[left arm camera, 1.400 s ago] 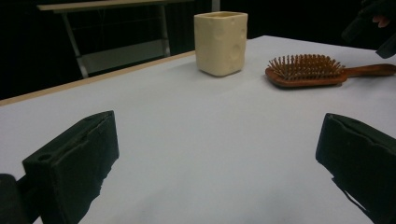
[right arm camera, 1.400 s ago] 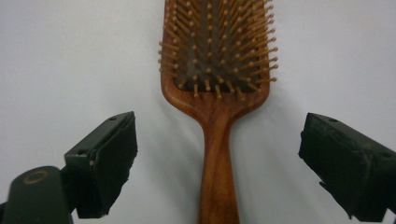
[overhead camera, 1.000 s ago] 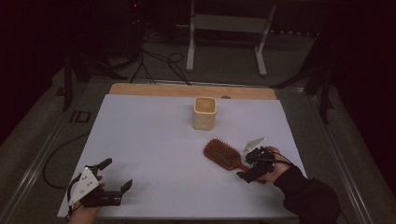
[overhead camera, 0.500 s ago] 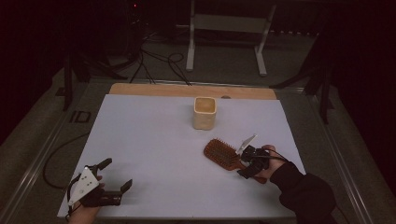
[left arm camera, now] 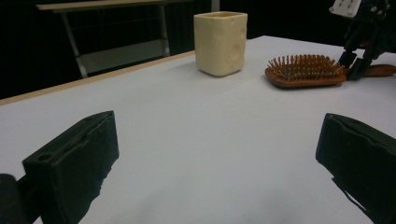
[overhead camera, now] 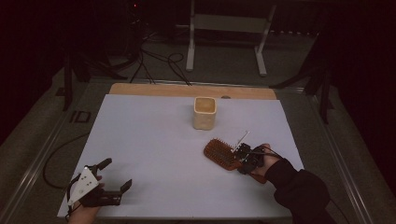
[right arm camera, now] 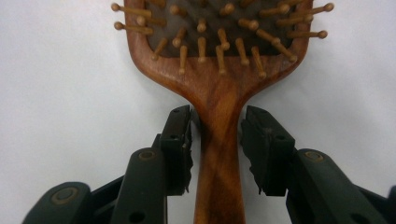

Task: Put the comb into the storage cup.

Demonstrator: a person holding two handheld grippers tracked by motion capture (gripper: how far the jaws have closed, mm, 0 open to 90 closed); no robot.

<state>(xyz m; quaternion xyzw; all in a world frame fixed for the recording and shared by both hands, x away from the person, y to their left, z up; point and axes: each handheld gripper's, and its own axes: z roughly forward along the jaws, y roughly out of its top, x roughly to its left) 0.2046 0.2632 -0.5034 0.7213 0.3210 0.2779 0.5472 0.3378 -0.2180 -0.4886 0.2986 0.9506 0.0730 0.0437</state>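
The right claw [right arm camera: 217, 140] had just been closing around the hairbrush [overhead camera: 224, 154] handle, pads not yet pressing; brush lay at the cup's [overhead camera: 205, 112] five o'clock on the tabletop [overhead camera: 149, 140]. Left claw [overhead camera: 114, 177] sat open, empty.

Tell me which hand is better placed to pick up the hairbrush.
Right. The right gripper already straddles the hairbrush handle, its fingers closing in with slim gaps left. The left gripper sits open at the table's near left corner, far from it.
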